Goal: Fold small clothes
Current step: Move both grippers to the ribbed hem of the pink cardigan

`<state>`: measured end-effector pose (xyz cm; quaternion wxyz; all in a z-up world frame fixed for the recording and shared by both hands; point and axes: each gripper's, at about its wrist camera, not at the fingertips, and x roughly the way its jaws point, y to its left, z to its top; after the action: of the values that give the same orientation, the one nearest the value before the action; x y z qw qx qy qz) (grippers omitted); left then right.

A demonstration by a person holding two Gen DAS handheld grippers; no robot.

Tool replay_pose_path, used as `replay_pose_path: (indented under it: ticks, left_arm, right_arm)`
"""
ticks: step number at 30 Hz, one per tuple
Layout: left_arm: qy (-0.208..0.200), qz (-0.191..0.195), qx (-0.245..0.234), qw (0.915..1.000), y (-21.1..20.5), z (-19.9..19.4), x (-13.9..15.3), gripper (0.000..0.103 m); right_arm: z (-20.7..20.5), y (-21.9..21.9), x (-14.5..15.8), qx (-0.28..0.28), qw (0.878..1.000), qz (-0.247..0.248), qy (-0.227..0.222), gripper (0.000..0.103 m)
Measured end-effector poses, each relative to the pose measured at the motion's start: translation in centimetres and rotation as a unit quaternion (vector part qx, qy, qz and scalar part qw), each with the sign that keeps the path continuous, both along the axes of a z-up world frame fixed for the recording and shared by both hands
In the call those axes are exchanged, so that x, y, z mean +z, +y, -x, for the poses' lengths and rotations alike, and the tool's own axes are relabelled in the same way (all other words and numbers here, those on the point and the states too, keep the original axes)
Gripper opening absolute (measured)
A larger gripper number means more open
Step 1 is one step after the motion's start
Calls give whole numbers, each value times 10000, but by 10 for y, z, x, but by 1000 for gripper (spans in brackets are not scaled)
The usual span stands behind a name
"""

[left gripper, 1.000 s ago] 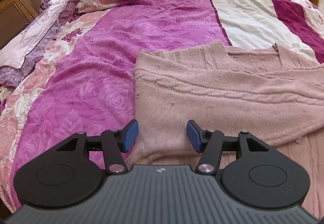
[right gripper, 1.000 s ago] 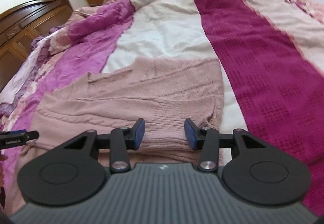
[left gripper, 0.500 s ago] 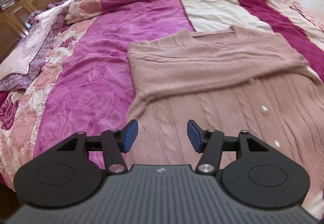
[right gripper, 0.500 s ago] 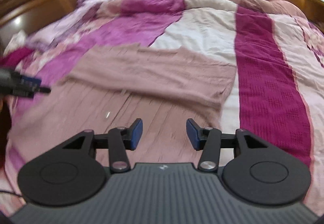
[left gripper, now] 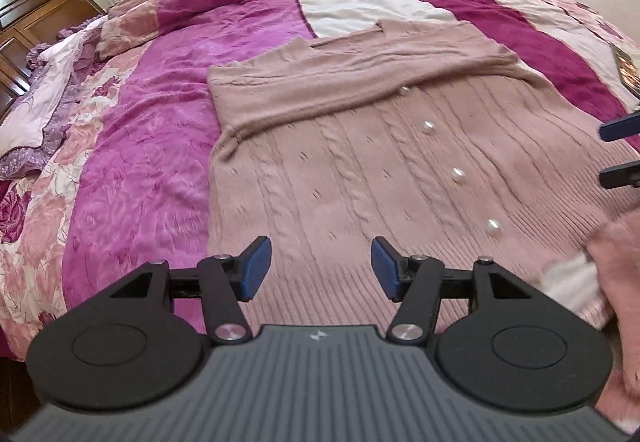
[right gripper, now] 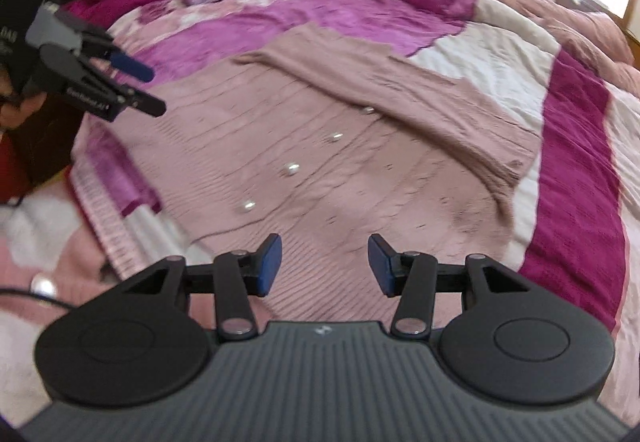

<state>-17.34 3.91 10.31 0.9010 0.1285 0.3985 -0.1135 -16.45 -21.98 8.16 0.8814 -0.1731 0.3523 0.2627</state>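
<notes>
The left gripper has drawn back since a second ago: then its wide-spread fingers sat right over the folded sleeve, now the whole pink cardigan lies flat on the bed ahead of them, its row of pearl buttons ahead and to the right. The right gripper has likewise pulled away, fingers wide and empty above the ribbed hem, buttons ahead and left of them.
</notes>
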Motion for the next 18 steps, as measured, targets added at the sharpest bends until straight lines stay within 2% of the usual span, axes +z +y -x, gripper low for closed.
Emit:
replay_pose_path:
  ticks: [9, 18]
  left_arm:
    - [244, -24, -228, 9994, 0, 32, -6, 67]
    - [426, -477, -707, 9954, -15, 44, -22, 67]
  right_arm:
    - [18, 12, -13, 341, 9989, 203, 233, 50]
    - [20, 26, -29, 518, 9972, 406, 361, 50]
